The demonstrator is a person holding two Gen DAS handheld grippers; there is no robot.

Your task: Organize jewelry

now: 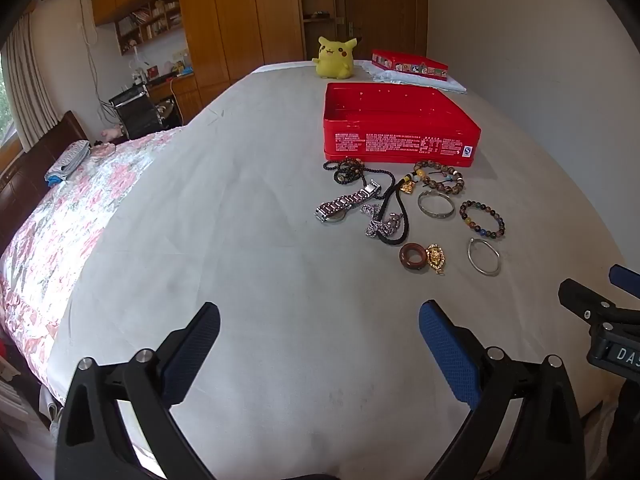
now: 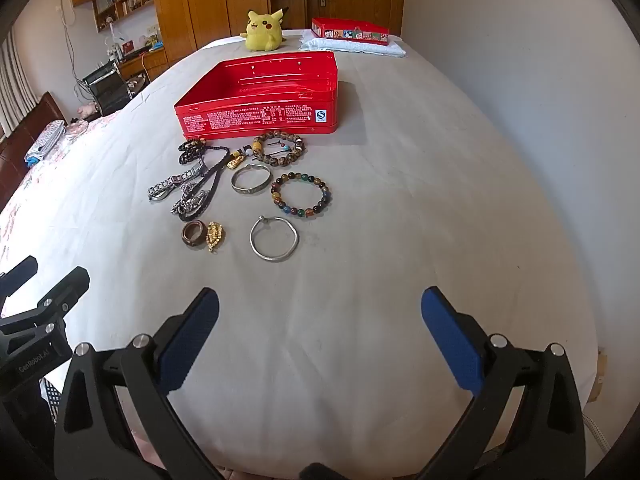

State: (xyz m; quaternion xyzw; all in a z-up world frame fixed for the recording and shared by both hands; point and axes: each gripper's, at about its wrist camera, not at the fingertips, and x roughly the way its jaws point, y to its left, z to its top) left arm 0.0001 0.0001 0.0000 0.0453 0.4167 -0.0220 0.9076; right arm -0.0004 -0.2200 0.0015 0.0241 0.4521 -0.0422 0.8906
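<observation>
An open, empty red tin box [image 1: 400,142] [image 2: 256,120] sits on the grey bed sheet. Jewelry lies in front of it: a metal watch [image 1: 344,204] [image 2: 176,182], dark bead necklaces [image 1: 348,170], a brown bead bracelet [image 2: 280,148], a silver cuff [image 2: 250,180], a multicolour bead bracelet [image 2: 301,194] [image 1: 482,219], a thin silver bangle [image 2: 274,238] [image 1: 484,257], a wooden ring [image 2: 194,234] and a gold pendant [image 2: 215,236]. My left gripper [image 1: 320,320] and right gripper [image 2: 320,308] are both open and empty, well short of the jewelry.
A yellow plush toy [image 1: 335,58] and a red lid [image 1: 408,65] on a white cloth stand at the far end of the bed. A floral quilt [image 1: 60,216] lies at the left. A wall runs along the right side.
</observation>
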